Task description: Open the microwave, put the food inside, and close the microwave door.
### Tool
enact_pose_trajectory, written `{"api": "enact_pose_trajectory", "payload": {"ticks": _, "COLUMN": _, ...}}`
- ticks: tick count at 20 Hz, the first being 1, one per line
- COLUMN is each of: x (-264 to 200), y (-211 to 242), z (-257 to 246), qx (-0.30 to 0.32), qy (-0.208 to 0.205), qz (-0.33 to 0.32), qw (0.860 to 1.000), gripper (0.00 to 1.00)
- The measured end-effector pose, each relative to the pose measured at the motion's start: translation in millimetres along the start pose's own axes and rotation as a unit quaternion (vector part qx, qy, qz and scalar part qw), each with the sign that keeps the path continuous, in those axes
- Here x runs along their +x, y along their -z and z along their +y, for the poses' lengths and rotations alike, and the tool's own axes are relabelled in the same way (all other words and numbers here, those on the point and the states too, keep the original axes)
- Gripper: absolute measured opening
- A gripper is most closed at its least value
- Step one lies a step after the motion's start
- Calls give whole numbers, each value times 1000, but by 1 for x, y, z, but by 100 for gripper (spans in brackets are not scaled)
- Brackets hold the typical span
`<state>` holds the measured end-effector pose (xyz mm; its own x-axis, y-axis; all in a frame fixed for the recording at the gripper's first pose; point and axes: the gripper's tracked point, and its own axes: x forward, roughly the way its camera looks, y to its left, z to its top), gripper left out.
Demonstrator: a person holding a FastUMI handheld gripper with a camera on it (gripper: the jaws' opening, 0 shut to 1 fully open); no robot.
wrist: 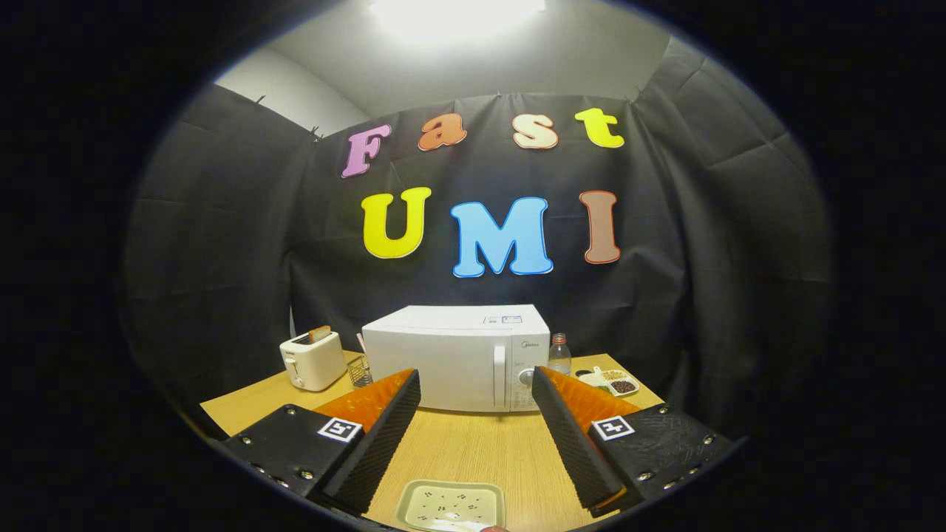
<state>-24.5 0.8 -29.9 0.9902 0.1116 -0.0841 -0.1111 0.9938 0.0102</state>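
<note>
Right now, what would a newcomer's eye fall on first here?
The white microwave, door shut, stands mid-table beyond the gripper, whose jaws are spread wide and hold nothing. A toaster with a slice in it sits to the microwave's left; a bottle and a dish of food sit to its right. A pale tray lies on the table between the jaws, nearest the camera.

So the gripper (476, 384) is sitting wide open, both fingers spread well apart and gripping nothing. One finger (377, 436) is angling in from about 7 o'clock, the other from about 5 o'clock, tips leaning toward each other and pointing up toward 12. It's hovering level, aimed straight ahead, not touching anything.
</note>
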Motion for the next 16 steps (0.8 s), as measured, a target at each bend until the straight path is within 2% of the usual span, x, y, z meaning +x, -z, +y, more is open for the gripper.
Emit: {"api": "enact_pose_trajectory", "payload": {"ticks": 16, "x": -13, "y": -6, "z": -1, "qx": 2, "qy": 7, "qz": -14, "qw": 1000, "gripper": 98}}
